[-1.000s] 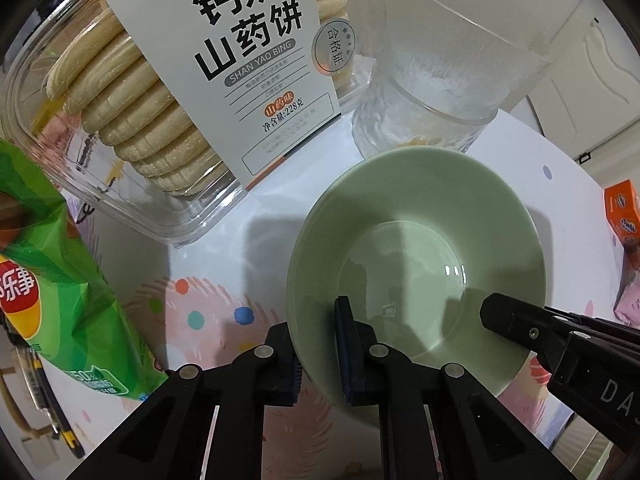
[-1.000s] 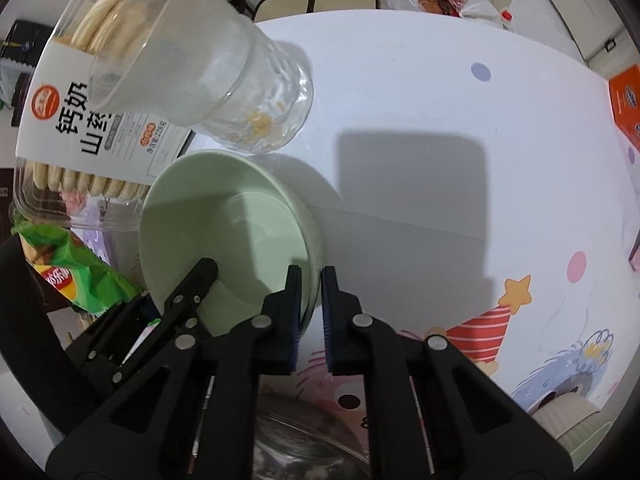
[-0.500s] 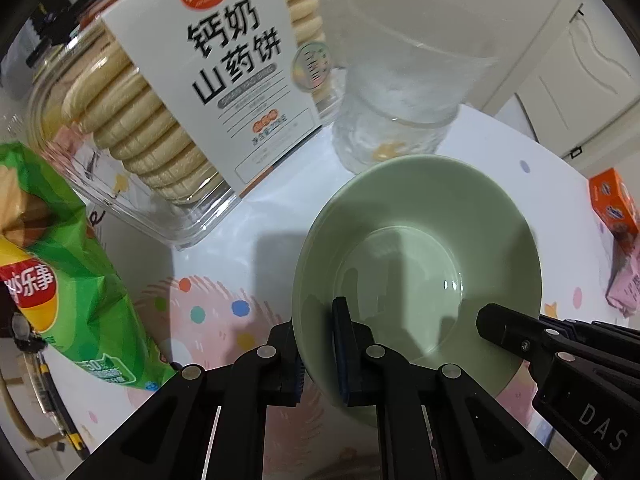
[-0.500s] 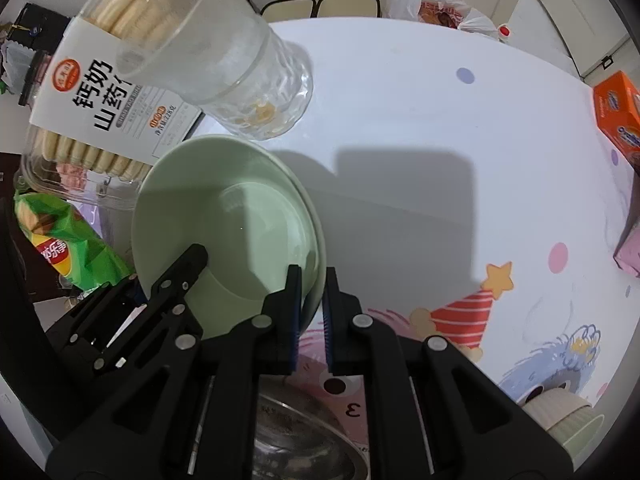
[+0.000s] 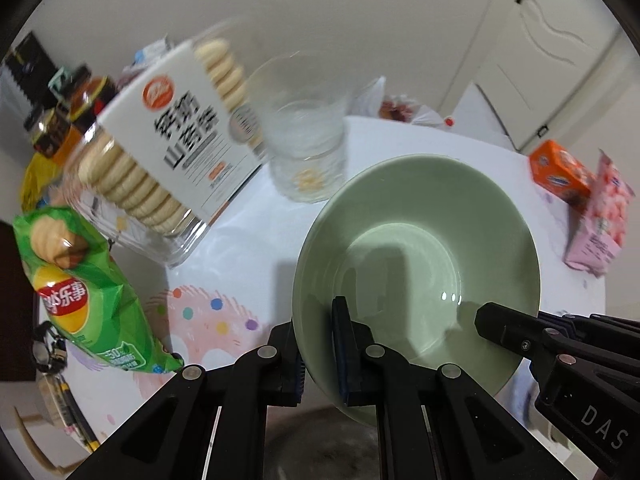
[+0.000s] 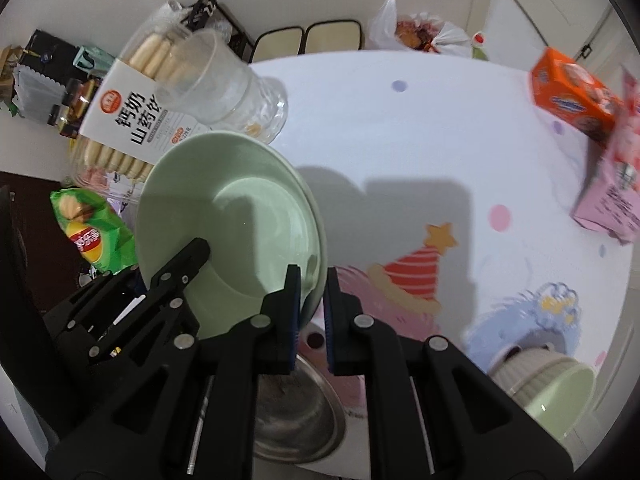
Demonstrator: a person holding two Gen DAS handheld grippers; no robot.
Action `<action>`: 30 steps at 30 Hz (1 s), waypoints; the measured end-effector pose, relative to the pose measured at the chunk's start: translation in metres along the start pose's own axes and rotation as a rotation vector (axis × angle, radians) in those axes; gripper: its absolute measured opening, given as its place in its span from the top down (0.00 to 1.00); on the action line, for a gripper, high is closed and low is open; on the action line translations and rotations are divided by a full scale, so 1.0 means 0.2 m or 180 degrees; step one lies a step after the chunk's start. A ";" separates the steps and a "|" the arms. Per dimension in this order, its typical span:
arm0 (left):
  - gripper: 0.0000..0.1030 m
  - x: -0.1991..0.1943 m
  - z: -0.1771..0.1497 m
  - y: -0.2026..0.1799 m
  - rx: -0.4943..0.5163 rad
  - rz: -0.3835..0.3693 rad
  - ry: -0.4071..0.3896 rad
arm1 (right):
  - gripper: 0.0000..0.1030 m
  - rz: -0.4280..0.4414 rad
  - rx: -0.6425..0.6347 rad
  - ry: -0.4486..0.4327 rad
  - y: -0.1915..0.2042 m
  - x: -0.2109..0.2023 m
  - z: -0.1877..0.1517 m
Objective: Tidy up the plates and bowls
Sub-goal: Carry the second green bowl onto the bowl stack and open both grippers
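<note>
A pale green bowl point(image 5: 416, 248) point(image 6: 240, 232) hangs in the air above the patterned white table point(image 6: 400, 128), held by its rim from two sides. My left gripper point(image 5: 318, 344) is shut on the near-left rim, one pad inside and one outside. My right gripper point(image 6: 310, 304) is shut on the opposite rim and shows in the left wrist view as a black finger point(image 5: 500, 328). The left gripper's fingers point(image 6: 192, 256) also reach into the bowl in the right wrist view. A steel bowl point(image 6: 296, 412) sits below the grippers. A ribbed white and green bowl point(image 6: 548, 380) stands at the near right.
A glass cup point(image 5: 304, 148) and a clear box of biscuits point(image 5: 176, 152) stand just behind the bowl. A green crisps bag point(image 5: 88, 296) lies left. An orange box point(image 6: 572, 88) and a pink pack point(image 6: 612, 196) sit at the far right edge.
Both grippers have risen with the green bowl between them. The cup, biscuit box and table have dropped away and look smaller, and more of the room shows.
</note>
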State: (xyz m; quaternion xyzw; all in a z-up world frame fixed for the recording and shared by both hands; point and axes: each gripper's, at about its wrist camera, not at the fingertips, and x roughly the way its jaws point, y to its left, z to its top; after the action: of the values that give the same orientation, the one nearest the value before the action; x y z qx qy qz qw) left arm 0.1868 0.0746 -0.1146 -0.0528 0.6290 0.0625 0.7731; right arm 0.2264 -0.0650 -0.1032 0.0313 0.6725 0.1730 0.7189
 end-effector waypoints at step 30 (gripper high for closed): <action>0.89 -0.33 -0.33 -1.15 0.1509 -0.0624 -0.0022 | 0.88 -0.0310 0.1462 -0.0612 -0.92 -0.68 -0.78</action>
State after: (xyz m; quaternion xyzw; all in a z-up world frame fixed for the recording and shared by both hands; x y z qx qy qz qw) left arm 0.1472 -0.1656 -0.0636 0.0694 0.6154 -0.1617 0.7684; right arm 0.1065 -0.3057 -0.0392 0.1776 0.6234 -0.0229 0.7611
